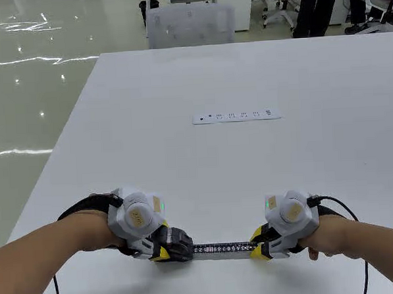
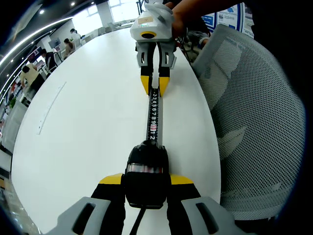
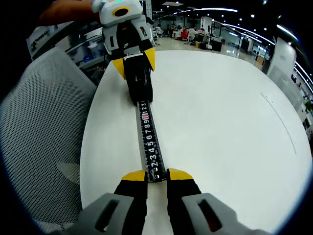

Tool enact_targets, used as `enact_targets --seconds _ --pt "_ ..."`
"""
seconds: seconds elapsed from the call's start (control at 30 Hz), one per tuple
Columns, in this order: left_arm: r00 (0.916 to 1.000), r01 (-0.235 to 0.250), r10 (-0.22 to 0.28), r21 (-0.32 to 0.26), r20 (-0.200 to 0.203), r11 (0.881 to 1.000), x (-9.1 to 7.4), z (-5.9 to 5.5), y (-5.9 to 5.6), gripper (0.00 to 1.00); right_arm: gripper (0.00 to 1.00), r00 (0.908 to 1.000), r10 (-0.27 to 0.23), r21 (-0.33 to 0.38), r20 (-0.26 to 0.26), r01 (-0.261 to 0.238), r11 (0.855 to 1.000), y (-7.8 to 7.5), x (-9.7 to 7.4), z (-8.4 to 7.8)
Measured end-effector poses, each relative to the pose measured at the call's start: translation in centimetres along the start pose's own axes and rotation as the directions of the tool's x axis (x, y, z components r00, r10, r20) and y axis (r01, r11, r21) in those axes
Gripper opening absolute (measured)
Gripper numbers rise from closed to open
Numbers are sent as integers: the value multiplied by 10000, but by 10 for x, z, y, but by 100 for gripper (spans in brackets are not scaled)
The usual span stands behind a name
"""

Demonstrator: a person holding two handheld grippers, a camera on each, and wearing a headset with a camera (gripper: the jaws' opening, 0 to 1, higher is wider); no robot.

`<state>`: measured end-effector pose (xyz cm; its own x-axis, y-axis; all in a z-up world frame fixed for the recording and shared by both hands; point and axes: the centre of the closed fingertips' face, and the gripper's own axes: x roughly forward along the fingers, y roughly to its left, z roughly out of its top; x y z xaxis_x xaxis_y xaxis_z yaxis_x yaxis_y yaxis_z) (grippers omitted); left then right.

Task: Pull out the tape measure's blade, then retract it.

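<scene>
The tape measure (image 1: 175,243) lies at 6 o'clock in the head view, at the near edge of the table (image 1: 250,170). The left tongs (image 2: 146,179) are clenched on its black body. A short run of blade (image 3: 148,132) is out, flat on the table, its long axis along the 9-to-3 line. The right tongs (image 3: 156,175) are clamped on its tip at the 3 o'clock end.

Each gripper view has the other tongs dead ahead at 12 o'clock, so both sit on the blade's own line. Any pull or feed-back should probably travel straight along it. The right tongs would go toward 3 to draw more out, or toward 9 to let it back in.

A paper strip (image 1: 236,116) lies well apart toward 12 o'clock. A mesh chair (image 2: 254,122) stands just off the table's near edge, beside this line and not across it.
</scene>
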<state>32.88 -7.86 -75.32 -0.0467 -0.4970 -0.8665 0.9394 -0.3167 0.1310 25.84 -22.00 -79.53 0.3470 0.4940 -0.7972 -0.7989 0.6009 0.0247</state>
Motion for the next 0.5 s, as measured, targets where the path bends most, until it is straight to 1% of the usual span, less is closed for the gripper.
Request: enact_targets --seconds 0.5 --pt "10000 -55 55 -104 0 9999 0 0 -1 29 13 9997 -72 -90 -216 70 9999 -3 -5 -9"
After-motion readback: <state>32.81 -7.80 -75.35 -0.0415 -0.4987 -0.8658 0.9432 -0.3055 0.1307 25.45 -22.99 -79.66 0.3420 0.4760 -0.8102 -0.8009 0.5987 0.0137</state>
